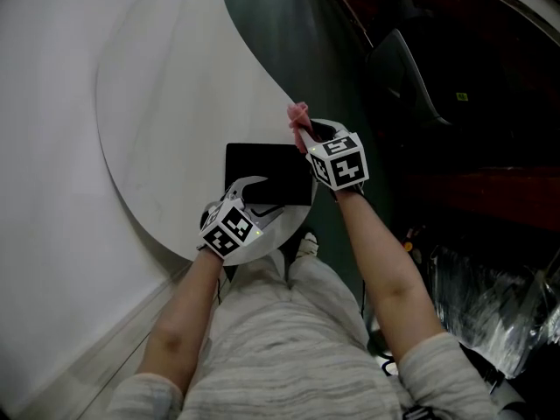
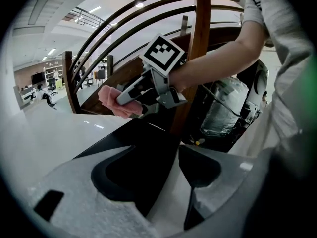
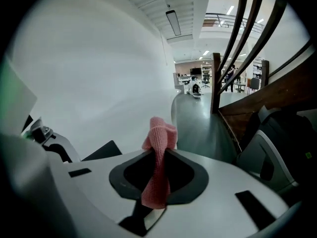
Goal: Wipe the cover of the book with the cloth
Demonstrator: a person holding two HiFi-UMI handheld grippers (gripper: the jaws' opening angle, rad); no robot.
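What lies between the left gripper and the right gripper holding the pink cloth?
The flat black book on the white table, as the head view shows: left gripper at its near edge, right gripper at its far right corner.

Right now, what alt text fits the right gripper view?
The right gripper is shut on a pink cloth that sticks up between its jaws. Beyond lie a white table and, at left, a corner of the black book.
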